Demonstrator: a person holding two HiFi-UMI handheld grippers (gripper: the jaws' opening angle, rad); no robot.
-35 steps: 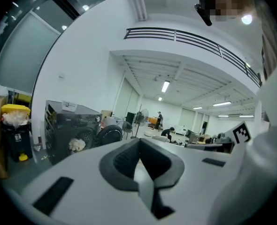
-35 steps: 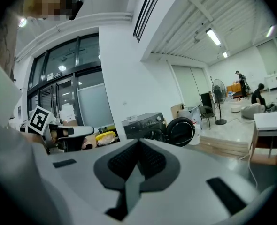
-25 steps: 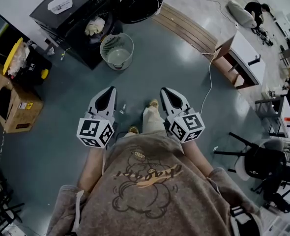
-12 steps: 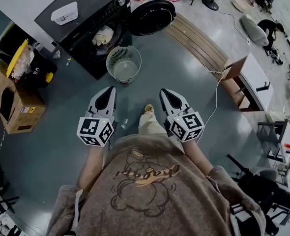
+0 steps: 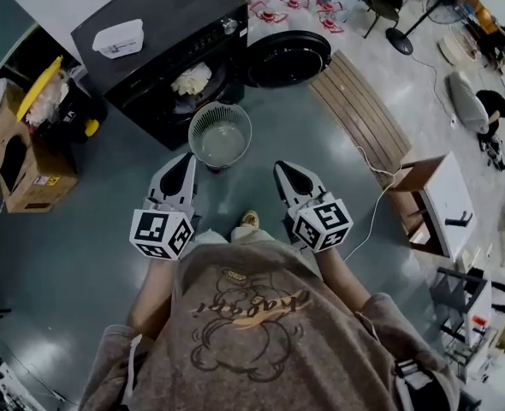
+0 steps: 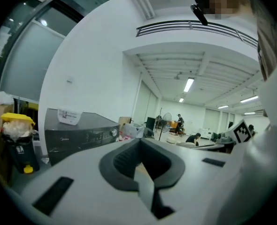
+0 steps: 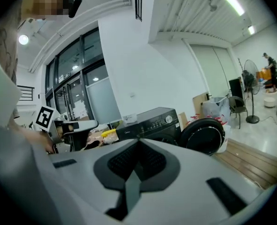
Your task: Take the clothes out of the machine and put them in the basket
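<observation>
A black front-loading washing machine [image 5: 169, 32] stands ahead with its round door [image 5: 287, 59] swung open to the right. Pale clothes [image 5: 191, 80] show in its drum opening. A white mesh basket [image 5: 220, 134] sits on the floor just in front of it. My left gripper [image 5: 187, 160] and right gripper [image 5: 281, 169] are held side by side in front of my body, both shut and empty, short of the basket. The machine [image 7: 153, 123] and its door [image 7: 202, 136] appear beyond the right gripper's jaws; the machine [image 6: 80, 134] also shows in the left gripper view.
A cardboard box [image 5: 23, 163] and a black bin with a yellow lid [image 5: 51, 101] stand left of the machine. A wooden ramp [image 5: 359, 110] lies to the right, a cable [image 5: 374, 199] trails across the floor, and a white desk [image 5: 441, 202] is further right.
I have walked toward the machine: it and the basket now sit nearer and more central in the head view. Both grippers stay shut and empty in front of me.
</observation>
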